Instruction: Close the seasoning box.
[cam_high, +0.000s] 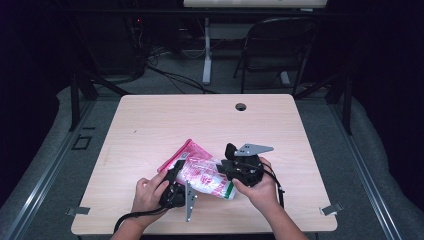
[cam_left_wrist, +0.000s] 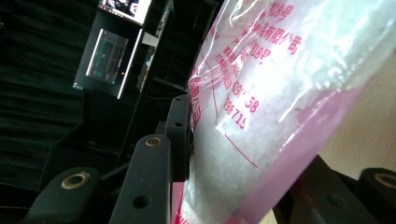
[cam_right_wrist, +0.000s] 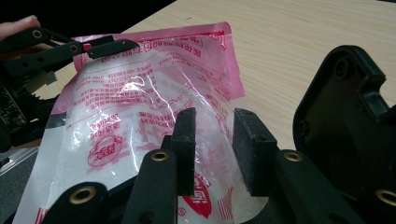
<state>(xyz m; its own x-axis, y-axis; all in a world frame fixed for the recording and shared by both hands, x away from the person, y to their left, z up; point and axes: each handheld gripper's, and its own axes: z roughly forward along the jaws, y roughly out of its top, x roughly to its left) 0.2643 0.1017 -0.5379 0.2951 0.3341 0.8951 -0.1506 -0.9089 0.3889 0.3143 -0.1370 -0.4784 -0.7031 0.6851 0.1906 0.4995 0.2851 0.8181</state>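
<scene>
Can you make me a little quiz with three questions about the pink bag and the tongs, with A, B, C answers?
1. Where does the bag lie?
A. near the table's front edge, between the two hands
B. beside the round hole at the far edge
C. on the floor

2. What colour is the print on the bag?
A. blue
B. pink-red
C. yellow

3. How do the right tongs stand?
A. clamped flat on the bag
B. open, a gap between the pads
C. lying on the table with no hand on them

Answers:
1 A, the high view shows it low on the table between both hands.
2 B, the letters are pink-red.
3 B, the bag shows through the gap.
</scene>
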